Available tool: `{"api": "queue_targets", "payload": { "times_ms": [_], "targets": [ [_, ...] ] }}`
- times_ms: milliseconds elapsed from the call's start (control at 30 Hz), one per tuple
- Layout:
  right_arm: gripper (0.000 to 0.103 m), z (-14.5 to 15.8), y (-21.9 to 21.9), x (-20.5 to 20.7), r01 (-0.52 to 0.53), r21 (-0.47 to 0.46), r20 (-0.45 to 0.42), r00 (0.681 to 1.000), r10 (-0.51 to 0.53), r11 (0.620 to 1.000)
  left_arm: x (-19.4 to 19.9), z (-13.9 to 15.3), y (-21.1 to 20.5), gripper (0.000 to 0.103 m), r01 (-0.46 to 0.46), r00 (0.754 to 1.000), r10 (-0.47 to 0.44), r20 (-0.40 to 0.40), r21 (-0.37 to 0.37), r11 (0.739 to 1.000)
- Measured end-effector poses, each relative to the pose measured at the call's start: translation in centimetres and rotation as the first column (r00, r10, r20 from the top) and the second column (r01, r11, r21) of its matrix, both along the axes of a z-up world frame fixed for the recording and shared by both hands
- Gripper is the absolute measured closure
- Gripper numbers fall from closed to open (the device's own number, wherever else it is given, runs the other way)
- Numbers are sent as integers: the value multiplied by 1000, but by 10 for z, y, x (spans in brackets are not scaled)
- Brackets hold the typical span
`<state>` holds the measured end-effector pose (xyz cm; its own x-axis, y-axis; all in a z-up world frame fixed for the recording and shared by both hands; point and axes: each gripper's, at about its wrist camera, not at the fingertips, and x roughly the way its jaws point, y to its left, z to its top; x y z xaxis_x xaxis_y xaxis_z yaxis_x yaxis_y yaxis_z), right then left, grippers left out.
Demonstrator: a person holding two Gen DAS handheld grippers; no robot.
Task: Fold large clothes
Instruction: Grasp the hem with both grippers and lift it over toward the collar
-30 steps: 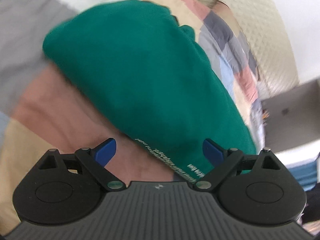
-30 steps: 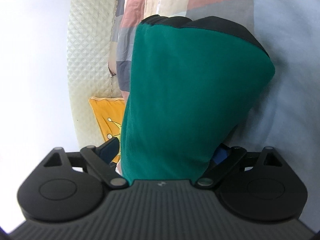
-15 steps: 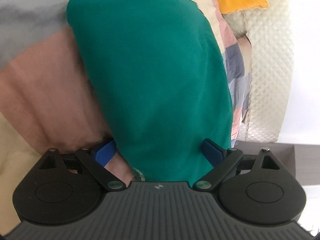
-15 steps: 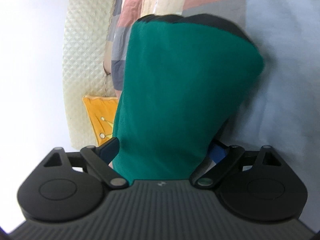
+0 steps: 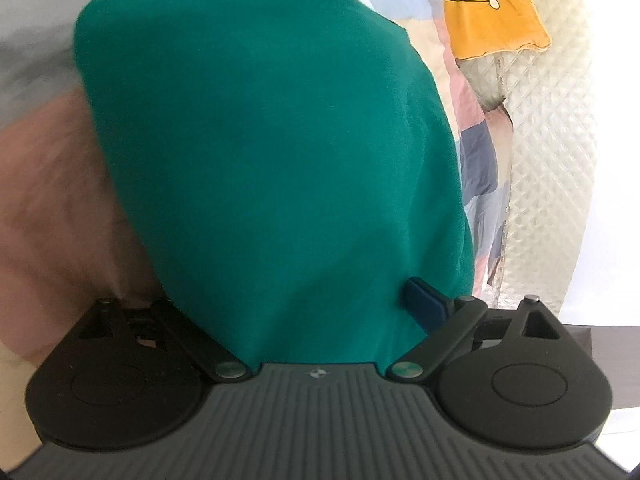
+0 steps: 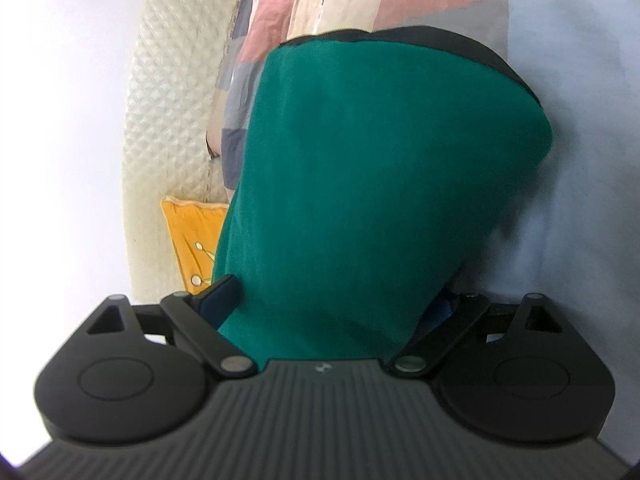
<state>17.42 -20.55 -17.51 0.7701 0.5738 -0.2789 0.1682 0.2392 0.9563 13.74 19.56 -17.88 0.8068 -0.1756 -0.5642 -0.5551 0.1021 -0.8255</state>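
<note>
Green garment [image 5: 272, 152], patchwork pastel bedspread [image 6: 580, 128]

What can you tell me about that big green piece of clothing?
The green garment is plain, soft-looking knit, smooth and unpatterned on the visible side. It drapes over the front of both grippers, left gripper and right gripper, covering most of each view. In the right wrist view a dark band edges its far end. Behind it lies a patchwork bedspread.
</note>
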Motion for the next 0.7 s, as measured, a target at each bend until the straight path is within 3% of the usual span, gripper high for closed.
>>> {"api": "queue_targets", "payload": {
  "times_ms": [133, 367, 567, 700],
  "targets": [
    [12, 5, 6, 5, 24, -47, 17, 1000, -23, 999, -2, 8, -2, 23, 18, 1000, -18, -3, 91, 996],
    [37, 19, 3, 6, 22, -112, 49, 999, -16, 993, 1, 36, -11, 55, 63, 997, -69, 20, 221, 973],
    [57, 41, 2, -6, 43, -146, 144, 989, -22, 988, -1, 57, -12, 64, 74, 990, -102, 99, 257, 964],
    [63, 50, 1, -12, 51, -166, 188, 982, -19, 985, -8, 67, -13, 67, 80, 983, -121, 135, 279, 957]
  ]
}}
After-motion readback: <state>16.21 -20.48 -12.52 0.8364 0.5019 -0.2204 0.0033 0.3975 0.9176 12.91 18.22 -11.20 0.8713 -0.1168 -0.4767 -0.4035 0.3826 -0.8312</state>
